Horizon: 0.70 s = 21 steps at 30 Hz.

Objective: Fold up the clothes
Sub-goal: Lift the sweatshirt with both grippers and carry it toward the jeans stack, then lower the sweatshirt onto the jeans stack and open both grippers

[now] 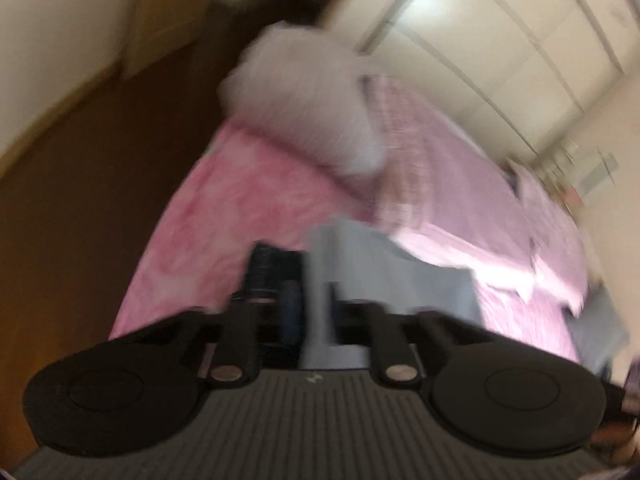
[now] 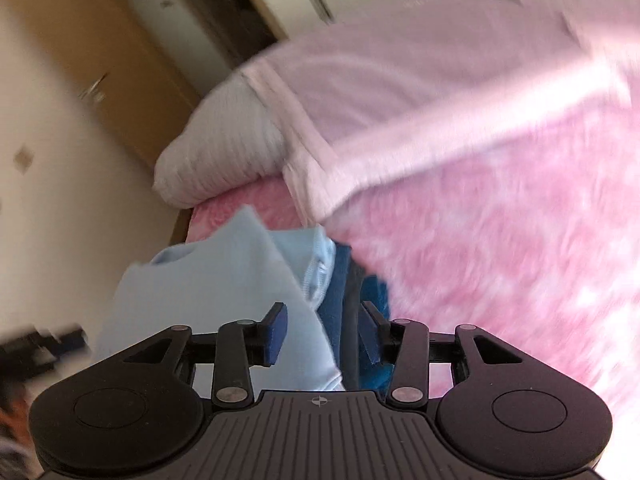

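Blue-padded right fingers (image 2: 280, 334) apart astride pale-blue garment (image 2: 208, 300), above pink bed (image 2: 500, 260).

The view is blurring heavily. The left hand-held gripper (image 1: 310, 280) is sitting low in the frame with a light blue garment (image 1: 384, 276) running up between its fingers; whether they are pinching it is unclear. The garment is lying on a pink bed cover (image 1: 240, 208). A grey striped pillow (image 1: 300, 100) is resting at the bed's far edge, beside brown flooring (image 1: 80, 180).
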Tool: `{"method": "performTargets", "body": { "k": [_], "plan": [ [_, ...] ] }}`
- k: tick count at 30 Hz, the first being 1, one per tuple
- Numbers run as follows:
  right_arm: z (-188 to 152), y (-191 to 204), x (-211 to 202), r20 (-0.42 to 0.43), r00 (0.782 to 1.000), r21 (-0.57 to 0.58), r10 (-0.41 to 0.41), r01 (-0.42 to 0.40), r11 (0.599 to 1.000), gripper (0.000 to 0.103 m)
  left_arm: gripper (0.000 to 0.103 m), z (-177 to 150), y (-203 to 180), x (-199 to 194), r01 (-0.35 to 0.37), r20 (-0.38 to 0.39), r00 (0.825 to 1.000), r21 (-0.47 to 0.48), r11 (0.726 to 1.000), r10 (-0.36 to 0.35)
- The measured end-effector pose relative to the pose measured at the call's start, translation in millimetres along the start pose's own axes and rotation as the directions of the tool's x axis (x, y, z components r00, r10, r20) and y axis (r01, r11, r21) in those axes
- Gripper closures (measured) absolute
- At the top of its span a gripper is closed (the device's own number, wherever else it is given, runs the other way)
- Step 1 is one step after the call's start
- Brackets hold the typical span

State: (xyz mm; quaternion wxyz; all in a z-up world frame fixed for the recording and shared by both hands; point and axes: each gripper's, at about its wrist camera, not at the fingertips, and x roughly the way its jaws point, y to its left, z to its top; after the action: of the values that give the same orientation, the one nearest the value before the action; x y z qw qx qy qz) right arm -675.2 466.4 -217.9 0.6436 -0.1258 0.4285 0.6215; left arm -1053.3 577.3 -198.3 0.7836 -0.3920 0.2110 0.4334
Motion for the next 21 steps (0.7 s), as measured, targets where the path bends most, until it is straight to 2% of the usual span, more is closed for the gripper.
{"method": "performTargets", "body": {
  "k": [3,7,9,10,13,18,21],
  "plan": [
    [-19.3,31.0,-5.4,-0.001,1.0,-0.126,0.018,-0.018,0.992,0.06,0.103,-18.4,-29.3,6.7,0.027,-0.048,0.999,0.114,0.993,-0.021],
    [-50.6,54.1,4.8,-0.05,0.999,-0.221,-0.017,0.005,0.975,0.06,0.103,-56.3,-27.0,32.0,-0.074,-0.082,0.992,0.233,0.97,0.095],
    [-67.6,59.2,13.0,-0.076,0.996,-0.269,-0.054,0.032,0.962,0.061,0.103,-71.7,-16.2,42.5,-0.084,-0.071,0.992,0.214,0.973,0.101],
    [-76.7,60.2,18.6,-0.091,0.993,-0.3,-0.076,0.045,0.953,0.065,0.102,-77.6,-11.2,47.9,-0.084,-0.062,0.993,0.211,0.974,0.1],
    [-100.2,62.0,29.8,-0.108,0.987,-0.362,-0.118,0.071,0.93,0.067,0.1,-83.9,-5.9,52.7,-0.082,-0.045,0.995,0.211,0.974,0.093],
    [-97.8,60.7,22.3,-0.066,0.988,-0.364,-0.143,0.109,0.925,0.067,0.101,-78.9,-13.2,24.8,-0.074,-0.01,0.997,0.19,0.979,0.077],
    [-94.3,63.3,4.7,-0.012,0.993,-0.352,-0.119,0.107,0.93,0.067,0.102,-78.0,-18.1,7.5,-0.065,0.004,0.998,0.183,0.981,0.065]
  ]
}}
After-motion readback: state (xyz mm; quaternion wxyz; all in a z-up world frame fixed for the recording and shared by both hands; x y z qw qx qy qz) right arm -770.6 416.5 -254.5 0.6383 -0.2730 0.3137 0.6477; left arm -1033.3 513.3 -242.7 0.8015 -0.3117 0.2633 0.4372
